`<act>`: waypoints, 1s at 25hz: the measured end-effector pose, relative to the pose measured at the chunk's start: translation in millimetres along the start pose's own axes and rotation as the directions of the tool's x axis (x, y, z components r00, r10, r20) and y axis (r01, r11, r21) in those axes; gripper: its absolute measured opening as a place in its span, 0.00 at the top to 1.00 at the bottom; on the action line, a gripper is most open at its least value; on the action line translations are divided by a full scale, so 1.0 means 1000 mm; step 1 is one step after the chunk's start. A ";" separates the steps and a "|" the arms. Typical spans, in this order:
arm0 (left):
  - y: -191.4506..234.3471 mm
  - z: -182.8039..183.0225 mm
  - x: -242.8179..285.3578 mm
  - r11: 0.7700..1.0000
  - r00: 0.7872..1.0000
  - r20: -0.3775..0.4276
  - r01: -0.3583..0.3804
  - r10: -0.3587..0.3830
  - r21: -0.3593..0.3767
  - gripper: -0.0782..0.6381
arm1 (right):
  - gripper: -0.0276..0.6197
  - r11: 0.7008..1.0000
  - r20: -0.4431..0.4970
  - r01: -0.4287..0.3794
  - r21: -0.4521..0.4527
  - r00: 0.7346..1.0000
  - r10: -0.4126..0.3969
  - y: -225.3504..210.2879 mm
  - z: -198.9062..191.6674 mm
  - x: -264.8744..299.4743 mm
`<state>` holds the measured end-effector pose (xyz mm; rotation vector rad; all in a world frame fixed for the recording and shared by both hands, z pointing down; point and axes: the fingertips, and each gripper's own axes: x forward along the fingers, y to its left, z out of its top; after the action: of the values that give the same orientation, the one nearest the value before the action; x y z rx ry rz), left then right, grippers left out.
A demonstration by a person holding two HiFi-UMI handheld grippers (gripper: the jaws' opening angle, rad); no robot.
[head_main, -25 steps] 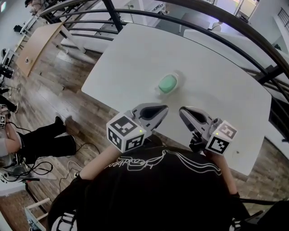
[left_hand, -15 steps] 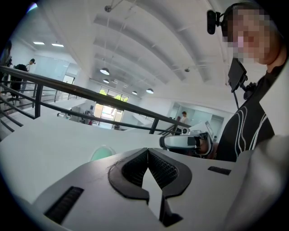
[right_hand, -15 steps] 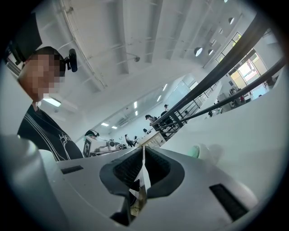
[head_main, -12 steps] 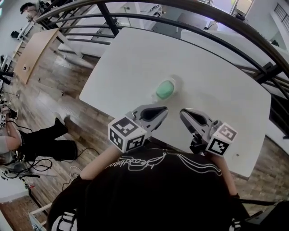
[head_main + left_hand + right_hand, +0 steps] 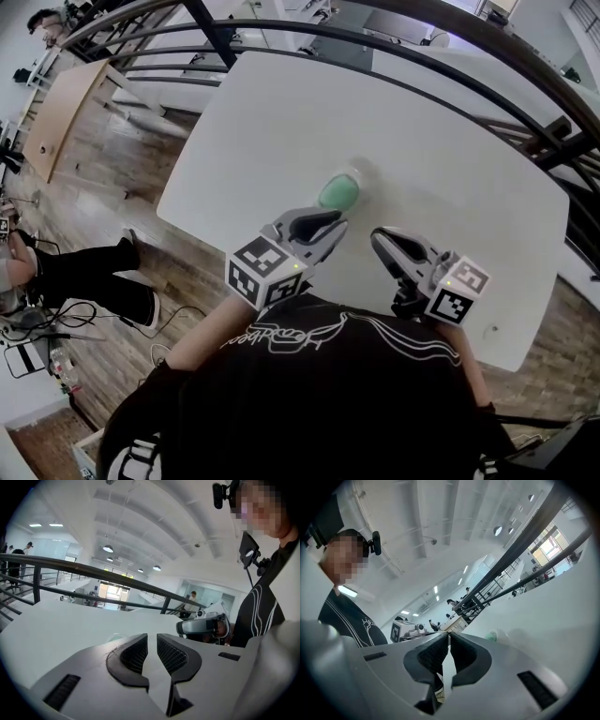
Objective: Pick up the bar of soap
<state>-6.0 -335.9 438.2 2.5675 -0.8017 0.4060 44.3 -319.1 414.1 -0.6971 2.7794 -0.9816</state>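
**Soap (image 5: 338,191) lies untouched on the white table (image 5: 272,112)**

The green bar of soap lies in a small pale dish (image 5: 358,175) near the middle of the table, closer to the person's edge than to the dark railing (image 5: 441,52) behind the table.

The left gripper (image 5: 330,225) reaches over the near edge of the table. Its tips are just short of the soap and do not touch it. In the left gripper view its jaws have just been opening. A narrow slit now shows between the ribbed pads (image 5: 135,652), and nothing is in it.

The right gripper (image 5: 382,240) is beside it, a little farther back and to the right of the soap. Its jaws are pressed together at the tips and hold nothing. In the right gripper view the soap shows only as a small green patch past the jaws.
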 end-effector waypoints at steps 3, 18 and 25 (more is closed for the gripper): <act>0.030 0.009 0.015 1.000 0.999 -0.029 -0.014 0.014 0.009 0.77 | 0.93 1.000 -0.006 0.008 0.023 1.000 -0.008 -0.024 0.013 0.017; 0.075 -0.033 0.049 0.983 0.974 -0.177 -0.116 0.140 0.139 0.52 | 0.93 0.995 0.006 0.057 0.079 0.998 -0.057 -0.051 -0.001 0.013; 0.080 -0.047 0.063 0.975 0.962 -0.222 -0.120 0.161 0.186 0.50 | 0.93 0.994 0.012 0.069 0.091 0.997 -0.070 -0.056 -0.004 0.012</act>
<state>-10.3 -403.0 527.5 2.5573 -0.8977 0.8419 54.2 -360.4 452.6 -0.7894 2.6957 -1.1023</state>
